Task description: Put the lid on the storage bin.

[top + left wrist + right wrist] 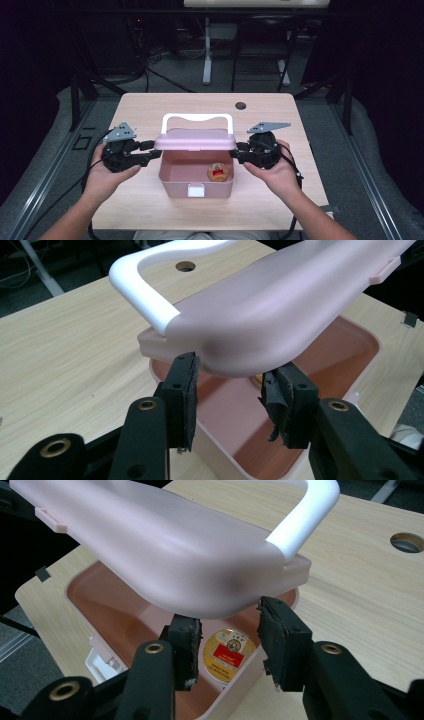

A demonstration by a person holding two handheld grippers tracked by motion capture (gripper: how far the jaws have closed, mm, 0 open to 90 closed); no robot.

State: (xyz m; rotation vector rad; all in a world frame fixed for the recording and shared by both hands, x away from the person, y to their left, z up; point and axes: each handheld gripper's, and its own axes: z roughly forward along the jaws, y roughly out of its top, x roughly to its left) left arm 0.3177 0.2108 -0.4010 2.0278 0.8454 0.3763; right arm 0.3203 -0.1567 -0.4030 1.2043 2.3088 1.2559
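A: Where's the lid (195, 140) just now?

B: Hinged up over the pink box (196, 176), which stands mid-worktop (150, 107). Its front edge is raised, its white handle (197, 118) lies toward the far side, and the box is open underneath.

A: And the claws?

B: One at each short end. The left claw (227, 390) has its jaws parted with the lid's rounded corner sitting between and just above the pads (186, 390); I'd call it open, not pinching. The right claw (227, 642) is the same: jaws apart beneath its corner of the lid, and I see no pad pressing on it.

A: So the lid rests on them rather than being clamped?

B: That's my reading, though I can't tell how much weight they carry.

A: How would you go on with it?

B: Keep both ends level, so the lid doesn't twist at the hinge, and move the hands together. If it's coming down, ease it until the front tab meets the white latch (196, 190), and draw the claws out sideways before the rim closes on them.

A: Anything in the way?

B: A small round tin (230, 652) with a red and gold label lies on the box floor, low enough to clear. Otherwise there's just a cable hole (241, 106) in the worktop's far side, well apart.
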